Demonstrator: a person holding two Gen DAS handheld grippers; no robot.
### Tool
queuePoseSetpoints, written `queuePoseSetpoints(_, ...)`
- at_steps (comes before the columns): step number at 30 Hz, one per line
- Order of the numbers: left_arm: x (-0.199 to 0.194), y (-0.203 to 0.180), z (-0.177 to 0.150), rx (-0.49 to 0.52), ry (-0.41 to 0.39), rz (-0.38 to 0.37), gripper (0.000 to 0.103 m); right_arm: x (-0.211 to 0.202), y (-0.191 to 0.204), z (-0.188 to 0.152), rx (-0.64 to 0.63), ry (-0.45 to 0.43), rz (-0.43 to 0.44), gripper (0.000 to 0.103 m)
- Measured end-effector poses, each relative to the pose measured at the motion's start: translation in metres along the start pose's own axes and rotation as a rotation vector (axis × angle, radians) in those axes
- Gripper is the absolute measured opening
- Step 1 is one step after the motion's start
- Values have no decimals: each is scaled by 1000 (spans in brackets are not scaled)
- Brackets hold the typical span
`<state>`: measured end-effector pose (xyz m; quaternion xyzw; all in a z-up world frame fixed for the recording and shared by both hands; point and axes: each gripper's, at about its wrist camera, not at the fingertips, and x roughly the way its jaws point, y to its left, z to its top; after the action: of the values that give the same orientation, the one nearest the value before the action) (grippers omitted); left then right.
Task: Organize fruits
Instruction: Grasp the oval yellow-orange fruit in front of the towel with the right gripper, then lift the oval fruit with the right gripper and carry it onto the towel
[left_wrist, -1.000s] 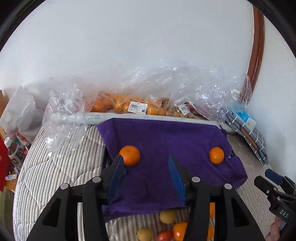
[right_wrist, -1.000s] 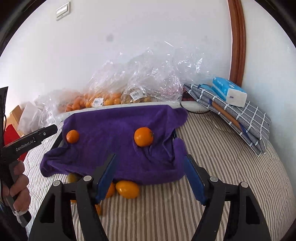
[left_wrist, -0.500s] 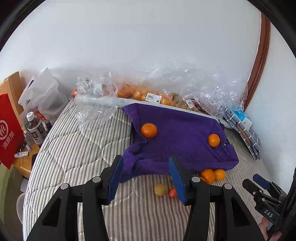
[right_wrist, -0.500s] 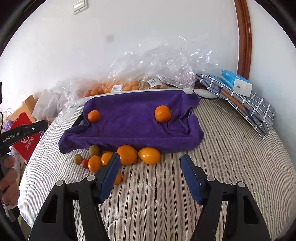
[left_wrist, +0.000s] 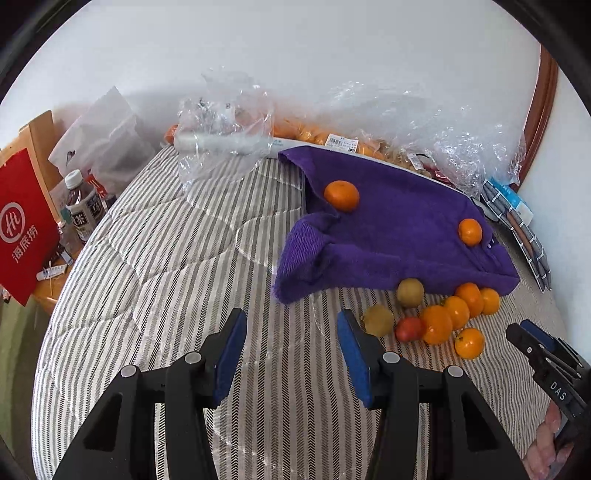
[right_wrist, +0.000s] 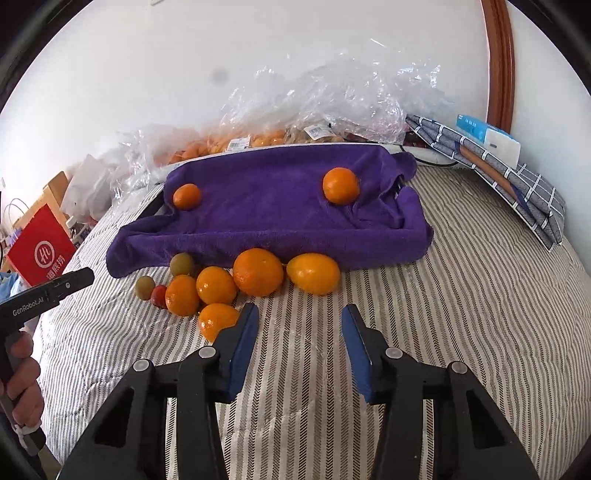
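striped quilted bedding (right_wrist: 461, 295) carries a plush purple towel (right_wrist: 277, 206) with two round oranges on it, crinkled clear plastic bags (right_wrist: 332, 99) behind. below its front edge, a cluster of smooth loose fruits (right_wrist: 221, 284) lies right of the left tongs (left_wrist: 291, 343), which gape empty. that cluster sits just left of the right tongs (right_wrist: 300, 339), closing on nothing.
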<state>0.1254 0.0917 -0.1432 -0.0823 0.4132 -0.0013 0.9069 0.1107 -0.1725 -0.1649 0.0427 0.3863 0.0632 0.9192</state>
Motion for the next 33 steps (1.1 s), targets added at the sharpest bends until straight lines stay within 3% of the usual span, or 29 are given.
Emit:
queuePoseSetpoints(6, 21, 7, -8, 5, 30, 2, 49, 27, -3, 10, -30, -7, -23, 46)
queuePoseSetpoints(9, 29, 10, -10, 1, 49, 3, 48, 45, -8, 16, -36, 32, -22, 41)
queuePoseSetpoints(12, 29, 9, -10, 24, 30, -6, 49, 60, -14, 22, -14, 84, 21, 41)
queuePoseSetpoints(17, 31, 5, -10, 33, 24, -47, 49, 70, -13, 30, -38, 87, 16, 41)
queuePoseSetpoints(18, 32, 4, -9, 30, 24, -56, 49, 70, -13, 30, -41, 86, 20, 36)
queuePoseSetpoints(25, 28, -10, -9, 63, 17, -140, 49, 53, -18, 20, -29, 53, 4, 36)
queuePoseSetpoints(31, 32, -30, -5, 78, 26, -198, 49, 32, -28, 4, -50, 38, -86, 36)
queuePoseSetpoints(33, 36, -35, -4, 73, 31, -204, 49, 29, -35, 0, -33, 56, -65, 36)
